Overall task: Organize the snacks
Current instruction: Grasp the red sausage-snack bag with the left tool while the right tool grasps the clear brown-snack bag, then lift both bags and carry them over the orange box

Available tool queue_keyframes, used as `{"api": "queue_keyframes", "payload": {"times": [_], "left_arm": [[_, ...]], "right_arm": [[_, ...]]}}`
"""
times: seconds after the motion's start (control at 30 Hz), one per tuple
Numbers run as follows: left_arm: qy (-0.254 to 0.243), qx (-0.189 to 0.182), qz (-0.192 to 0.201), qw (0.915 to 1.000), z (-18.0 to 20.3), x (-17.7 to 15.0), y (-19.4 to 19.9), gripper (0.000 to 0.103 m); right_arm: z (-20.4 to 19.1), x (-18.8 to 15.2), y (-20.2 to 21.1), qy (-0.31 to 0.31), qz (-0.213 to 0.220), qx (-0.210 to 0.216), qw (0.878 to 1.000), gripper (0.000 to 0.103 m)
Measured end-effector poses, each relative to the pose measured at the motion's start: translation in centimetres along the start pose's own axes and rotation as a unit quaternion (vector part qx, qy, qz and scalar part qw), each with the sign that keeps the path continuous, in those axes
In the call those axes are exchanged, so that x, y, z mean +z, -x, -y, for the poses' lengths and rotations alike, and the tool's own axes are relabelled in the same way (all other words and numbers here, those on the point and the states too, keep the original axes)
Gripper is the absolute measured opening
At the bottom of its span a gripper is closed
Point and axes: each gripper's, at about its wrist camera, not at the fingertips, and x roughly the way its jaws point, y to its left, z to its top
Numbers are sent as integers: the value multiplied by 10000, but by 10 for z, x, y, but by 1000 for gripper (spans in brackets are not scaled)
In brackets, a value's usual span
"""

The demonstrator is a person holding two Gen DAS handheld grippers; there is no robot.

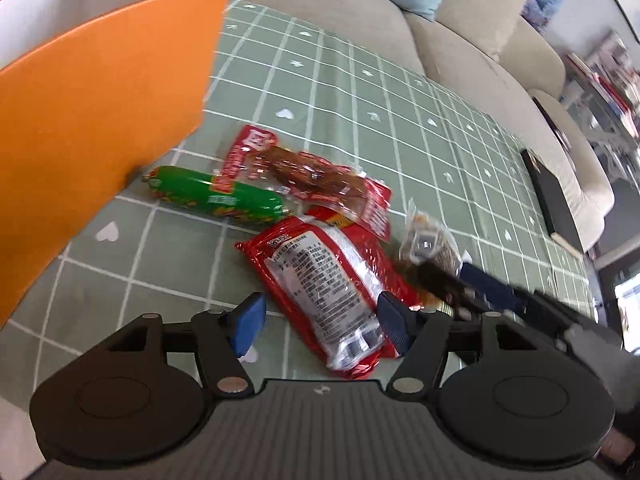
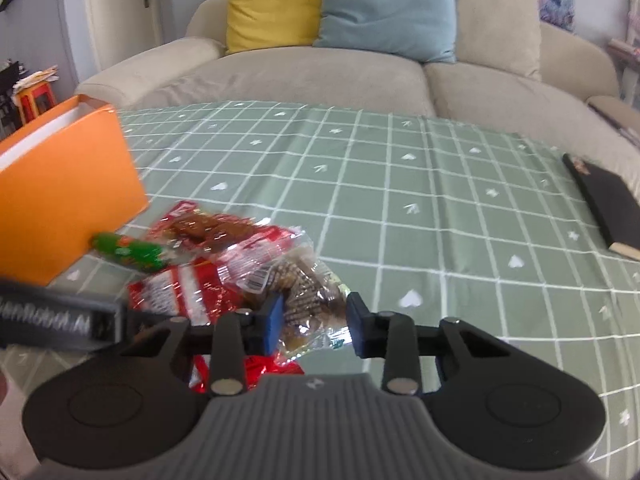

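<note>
Several snack packs lie in a heap on the green checked tablecloth beside an open orange box. A green sausage stick lies nearest the box, with a red pack of brown meat behind it. My left gripper is open, its pads either side of a red and silver pack. My right gripper is open around a clear bag of brown snacks, which also shows in the left wrist view. The orange box stands at the left in the right wrist view.
A black notebook lies at the table's right edge. A beige sofa with yellow and blue cushions runs behind the table. The left gripper's body crosses the right view at lower left.
</note>
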Motion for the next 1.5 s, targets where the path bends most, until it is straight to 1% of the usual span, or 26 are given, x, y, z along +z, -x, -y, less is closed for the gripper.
{"api": "queue_keyframes", "payload": {"times": [0.07,0.1,0.13,0.17,0.2,0.33,0.47,0.53,0.7,0.8,0.83,0.87,0.9,0.97,1.0,1.07,1.2,1.27,1.33,1.43,1.5], "left_arm": [[63,28,-33,10000,-3,1,3,81],[35,137,-34,9999,-4,1,4,81],[-53,266,-5,9996,-4,0,7,81],[-147,303,10,9994,-4,-1,9,82],[-220,314,-14,9993,-5,-3,10,85],[-328,374,-49,9987,-9,-8,14,86],[-341,476,-73,9983,-5,-6,11,88],[-346,559,-76,9978,-1,-4,8,90],[-584,884,-103,9943,10,-4,1,91],[-728,1066,-99,9916,16,-4,-4,91],[-759,1121,-119,9907,17,-3,-5,91],[-796,1168,-133,9899,18,-3,-6,91],[-852,1222,-144,9887,18,-3,-7,90],[-973,1290,-168,9867,18,-3,-8,89],[-1011,1294,-186,9862,17,-3,-8,89],[-1086,1332,-236,9848,16,-3,-7,87],[-1311,1390,-380,9808,11,-3,-2,83],[-1375,1413,-485,9792,7,-4,1,82],[-1368,1385,-569,9792,2,-4,4,82],[-1355,1351,-577,9798,-5,-6,8,82],[-1449,1359,-555,9785,-7,-8,10,82]], "right_arm": [[-8,-3,2,63,-60,185,9998,31],[-13,-4,3,109,-106,301,9994,30],[-18,-6,5,166,-145,429,9988,30],[-24,-8,7,224,-179,548,9981,30],[-31,-9,9,301,-195,603,9975,29],[-47,-16,16,614,-200,430,9970,29],[-45,-19,20,713,-184,29,9973,28],[-39,-18,21,677,-193,-96,9975,28],[-26,-18,23,441,-211,-128,9987,29],[-24,-17,23,439,-127,-112,9989,30],[-24,-17,23,507,-88,-144,9986,32],[-26,-18,23,604,-40,-186,9980,36],[-27,-18,23,722,19,-225,9971,39],[-31,-20,23,987,126,-240,9948,48],[-32,-20,23,1099,168,-255,9935,49],[-33,-21,22,1249,221,-209,9917,55],[-36,-23,19,1419,262,22,9895,60],[-39,-24,18,1482,273,159,9885,65],[-41,-26,17,1555,326,224,9870,69],[-46,-29,14,1627,346,305,9856,69],[-49,-31,12,1689,380,250,9846,69]]}}
